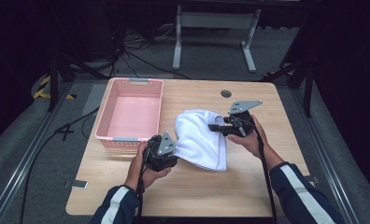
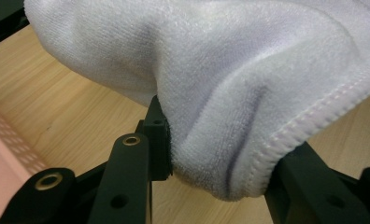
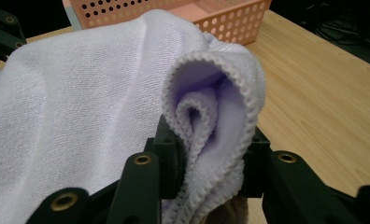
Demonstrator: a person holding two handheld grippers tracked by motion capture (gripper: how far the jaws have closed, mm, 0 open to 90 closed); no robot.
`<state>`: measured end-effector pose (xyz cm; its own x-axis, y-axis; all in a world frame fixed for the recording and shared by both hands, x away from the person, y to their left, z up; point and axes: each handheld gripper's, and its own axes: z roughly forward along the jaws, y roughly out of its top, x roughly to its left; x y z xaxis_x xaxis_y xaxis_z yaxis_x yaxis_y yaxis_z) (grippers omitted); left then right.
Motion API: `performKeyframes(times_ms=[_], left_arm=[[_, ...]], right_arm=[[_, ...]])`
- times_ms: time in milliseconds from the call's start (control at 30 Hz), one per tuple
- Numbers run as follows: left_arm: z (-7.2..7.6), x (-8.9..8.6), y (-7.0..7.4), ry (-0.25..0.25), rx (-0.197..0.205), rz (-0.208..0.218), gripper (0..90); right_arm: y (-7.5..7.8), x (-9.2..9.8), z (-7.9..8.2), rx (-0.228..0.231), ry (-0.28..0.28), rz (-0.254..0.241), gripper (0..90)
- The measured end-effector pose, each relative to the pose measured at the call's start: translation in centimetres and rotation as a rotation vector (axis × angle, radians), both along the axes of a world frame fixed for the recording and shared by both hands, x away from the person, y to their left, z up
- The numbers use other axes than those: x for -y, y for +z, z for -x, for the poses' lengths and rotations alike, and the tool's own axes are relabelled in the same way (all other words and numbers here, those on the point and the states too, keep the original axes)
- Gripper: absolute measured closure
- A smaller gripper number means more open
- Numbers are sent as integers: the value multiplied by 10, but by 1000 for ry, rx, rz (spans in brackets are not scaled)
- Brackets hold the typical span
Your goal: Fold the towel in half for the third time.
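High view: both hand-held grippers (image 1: 174, 148) (image 1: 216, 126) clamp towel (image 1: 199, 137).

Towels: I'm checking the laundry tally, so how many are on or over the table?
1. A single white towel hangs between the left gripper and the right gripper, beside the pink basket. Its folds could hide another layer.
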<state>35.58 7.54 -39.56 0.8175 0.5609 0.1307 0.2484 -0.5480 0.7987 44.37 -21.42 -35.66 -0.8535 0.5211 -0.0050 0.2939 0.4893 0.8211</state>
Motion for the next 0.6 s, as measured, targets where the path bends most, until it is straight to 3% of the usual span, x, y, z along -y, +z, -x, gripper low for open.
performKeyframes(times_ms=[300, 467, 600], left_arm=[[-1, -17, 10, 55, 39, 2, 644], [-2, -24, 18, 89, 74, -23, 645], [-3, -30, 24, 116, 87, -6, 646]], right_arm=[[11, -23, -10, 28, 15, -6, 670], [17, -33, -15, 40, 25, -19, 670], [22, -42, -21, 42, 33, -26, 670]])
